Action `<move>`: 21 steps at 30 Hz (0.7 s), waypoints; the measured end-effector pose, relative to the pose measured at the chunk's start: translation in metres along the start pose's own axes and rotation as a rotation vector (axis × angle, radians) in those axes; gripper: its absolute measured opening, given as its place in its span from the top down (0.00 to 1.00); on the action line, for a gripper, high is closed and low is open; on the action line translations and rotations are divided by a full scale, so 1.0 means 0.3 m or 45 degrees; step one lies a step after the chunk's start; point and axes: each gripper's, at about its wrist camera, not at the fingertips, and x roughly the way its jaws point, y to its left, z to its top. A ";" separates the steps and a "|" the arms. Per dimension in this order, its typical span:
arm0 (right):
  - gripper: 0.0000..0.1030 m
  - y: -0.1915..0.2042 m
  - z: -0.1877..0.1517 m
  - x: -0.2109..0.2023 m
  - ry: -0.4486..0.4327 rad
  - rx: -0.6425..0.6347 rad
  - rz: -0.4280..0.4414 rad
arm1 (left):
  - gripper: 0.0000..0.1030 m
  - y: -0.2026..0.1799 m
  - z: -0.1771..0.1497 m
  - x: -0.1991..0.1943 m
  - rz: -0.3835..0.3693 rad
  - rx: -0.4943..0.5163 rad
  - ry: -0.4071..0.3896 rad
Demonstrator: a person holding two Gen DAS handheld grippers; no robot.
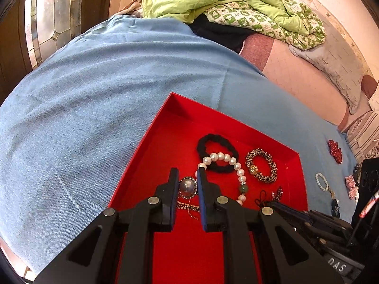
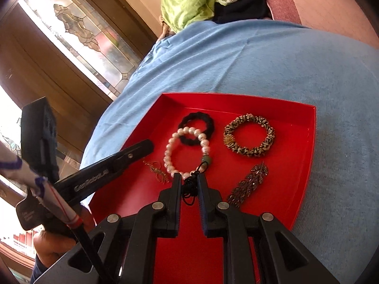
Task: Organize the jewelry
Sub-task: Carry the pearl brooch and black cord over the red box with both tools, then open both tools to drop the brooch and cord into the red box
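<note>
A red tray (image 1: 146, 142) (image 2: 305, 165) lies on a blue cloth. In it are a black hair tie (image 1: 213, 139) (image 2: 189, 118), a pearl bracelet (image 1: 238, 165) (image 2: 169, 151), a leopard-print scrunchie (image 1: 272, 165) (image 2: 251, 149) and a dark chain piece (image 2: 248, 184). My left gripper (image 1: 187, 177) is over the tray with its jaws partly apart around a round grey brooch (image 1: 187, 187) with a gold chain (image 1: 187, 207). My right gripper (image 2: 189, 181) has its jaws around a black cord tassel (image 2: 190, 187) tied to the pearl bracelet.
On the blue cloth (image 1: 94, 94) to the tray's right lie a small white bead bracelet (image 1: 321, 181) and red patterned bows (image 1: 335, 151). A green quilt (image 1: 213, 0) lies behind. A glass-panelled wooden door (image 2: 71, 35) stands at the left.
</note>
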 end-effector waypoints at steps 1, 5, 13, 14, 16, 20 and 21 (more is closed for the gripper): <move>0.85 -0.003 0.005 -0.001 -0.003 0.004 -0.011 | 0.86 -0.001 0.000 -0.002 0.002 -0.001 -0.005; 0.84 -0.014 0.023 -0.018 -0.032 0.016 -0.033 | 0.86 -0.002 0.002 -0.003 -0.005 0.003 -0.005; 0.82 -0.041 0.039 -0.066 -0.076 0.042 -0.041 | 0.85 -0.005 0.004 -0.011 -0.007 -0.002 -0.013; 0.82 -0.043 0.040 -0.072 -0.081 0.042 -0.043 | 0.84 -0.005 0.005 -0.011 -0.008 -0.002 -0.014; 0.82 -0.045 0.042 -0.088 -0.092 0.043 -0.036 | 0.81 -0.007 0.005 -0.015 -0.008 -0.002 -0.020; 0.82 -0.052 0.040 -0.128 -0.114 0.040 -0.035 | 0.72 -0.012 0.008 -0.026 -0.004 -0.003 -0.041; 0.82 -0.055 0.039 -0.142 -0.119 0.043 -0.031 | 0.72 -0.013 0.008 -0.028 -0.005 -0.003 -0.044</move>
